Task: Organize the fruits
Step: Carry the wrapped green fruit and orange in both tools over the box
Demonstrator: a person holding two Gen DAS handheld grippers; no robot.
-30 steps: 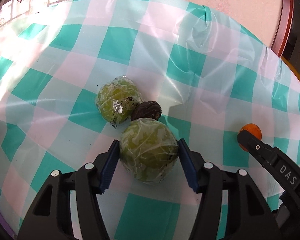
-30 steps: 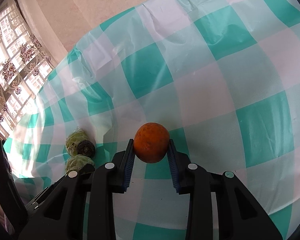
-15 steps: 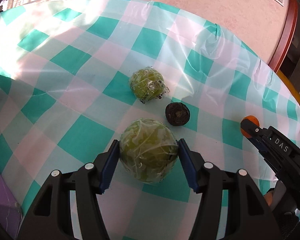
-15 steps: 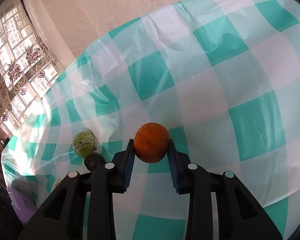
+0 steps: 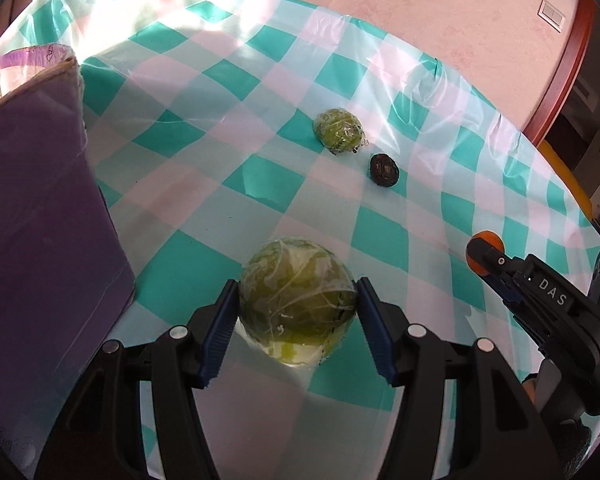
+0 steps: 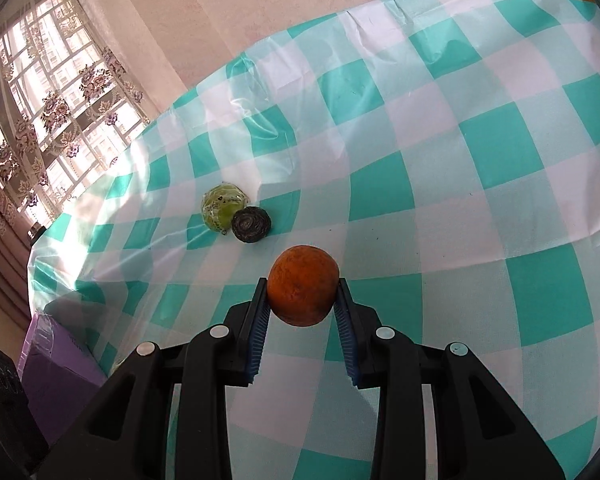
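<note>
My left gripper point(image 5: 296, 304) is shut on a green fruit wrapped in clear film point(image 5: 296, 300) and holds it above the checked tablecloth point(image 5: 260, 184). My right gripper point(image 6: 302, 300) is shut on an orange point(image 6: 303, 291), also held above the cloth; it shows at the right of the left wrist view point(image 5: 485, 258). A second wrapped green fruit point(image 5: 340, 131) and a dark round fruit point(image 5: 384, 168) lie apart on the cloth farther off. In the right wrist view the green fruit point(image 6: 222, 210) and the dark fruit point(image 6: 251, 225) overlap.
A purple box point(image 5: 40, 208) stands at the left of the table, close to my left gripper; it shows at the lower left of the right wrist view point(image 6: 56, 372). A pink wall point(image 5: 420, 8) and a wooden door frame point(image 5: 560, 64) lie beyond the table.
Both grippers have lifted and pulled back with their fruits. The green fruit and dark fruit on the cloth look farther away. The purple box has come into the left wrist view.
</note>
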